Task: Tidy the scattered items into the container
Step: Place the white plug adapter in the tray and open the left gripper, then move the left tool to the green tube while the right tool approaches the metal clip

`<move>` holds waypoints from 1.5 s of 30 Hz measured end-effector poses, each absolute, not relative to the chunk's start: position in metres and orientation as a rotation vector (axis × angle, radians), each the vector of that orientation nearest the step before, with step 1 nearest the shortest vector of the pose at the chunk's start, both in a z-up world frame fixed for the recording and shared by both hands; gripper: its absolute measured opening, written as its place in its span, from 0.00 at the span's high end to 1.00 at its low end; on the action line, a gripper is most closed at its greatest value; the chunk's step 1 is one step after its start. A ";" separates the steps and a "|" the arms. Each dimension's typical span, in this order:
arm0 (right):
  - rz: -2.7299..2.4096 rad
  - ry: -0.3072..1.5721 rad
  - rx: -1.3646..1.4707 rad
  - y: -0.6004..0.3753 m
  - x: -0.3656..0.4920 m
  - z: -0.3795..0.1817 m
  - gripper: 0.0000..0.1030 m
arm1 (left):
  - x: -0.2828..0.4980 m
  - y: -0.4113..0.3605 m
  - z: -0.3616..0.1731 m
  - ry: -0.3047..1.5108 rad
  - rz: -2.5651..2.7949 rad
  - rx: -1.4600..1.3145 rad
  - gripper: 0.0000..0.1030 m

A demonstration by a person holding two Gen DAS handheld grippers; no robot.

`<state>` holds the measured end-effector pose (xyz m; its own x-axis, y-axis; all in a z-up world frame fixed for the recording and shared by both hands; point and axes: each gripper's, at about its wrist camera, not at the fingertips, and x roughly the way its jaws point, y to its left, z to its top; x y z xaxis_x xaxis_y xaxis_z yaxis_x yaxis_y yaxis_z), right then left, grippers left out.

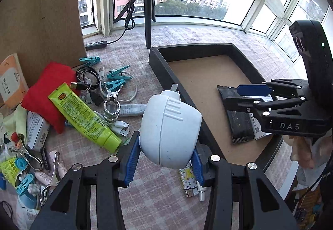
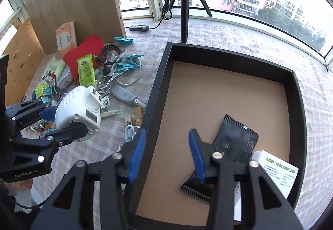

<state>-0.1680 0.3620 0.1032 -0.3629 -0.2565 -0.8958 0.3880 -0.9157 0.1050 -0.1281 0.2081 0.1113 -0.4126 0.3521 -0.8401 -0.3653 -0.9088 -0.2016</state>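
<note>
A: What lies at your far left?

B: A heap on the cloth-covered worktop [image 1: 166,205]: a red pouch [image 1: 46,92], a green tube [image 1: 83,117] across it, a coiled black cable [image 1: 87,80], teal clothes pegs [image 1: 117,75] and metal clips [image 1: 111,105]. A wooden board [image 1: 41,11] stands behind them.

A: And your left gripper?

B: Your left gripper [image 1: 164,164] has its blue-padded fingers [image 1: 131,159] partly closed on a white plug adapter [image 1: 170,130], pads pressing on both sides. In the right wrist view it hangs above the worktop, just left of the container's wall, prongs pointing up.

A: What sits between it and the container?

B: A white cable [image 2: 130,133] and wooden pegs [image 2: 135,116] lie against the near wall. Behind, a black tripod [image 2: 184,11] stands at the far edge.

A: The container itself?

B: The black tray [image 2: 158,88] holds a dark sachet [image 2: 231,142] and a white box [image 2: 274,169] in its near right corner.

A: Your right gripper?

B: Your right gripper [image 2: 167,156] hangs over the tray's left wall, fingers apart, nothing between them.
</note>
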 end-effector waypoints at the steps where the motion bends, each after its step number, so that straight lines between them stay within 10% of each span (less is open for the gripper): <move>1: -2.315 0.167 1.483 0.364 -0.169 0.104 0.53 | -0.128 0.210 0.112 0.018 2.334 -1.383 0.59; 15: -2.600 -0.058 1.512 0.467 -0.154 0.118 0.49 | -0.140 0.323 0.131 0.069 2.228 -1.277 0.61; 20: -2.694 -0.120 1.489 0.494 -0.141 0.121 0.49 | -0.130 0.355 0.145 0.143 2.222 -1.209 0.33; 24: -2.690 -0.067 1.480 0.489 -0.135 0.118 0.48 | -0.123 0.357 0.150 0.169 2.219 -1.177 0.33; 45: -2.363 0.025 1.360 0.344 -0.139 0.119 0.48 | -0.110 0.151 0.119 0.020 2.539 -1.385 0.33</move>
<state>-0.1387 0.3445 0.1186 -0.4384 -0.3410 -0.8316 0.3585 -0.9148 0.1861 -0.1097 0.1506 0.1187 -0.5177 0.2098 -0.8294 -0.2229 -0.9691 -0.1060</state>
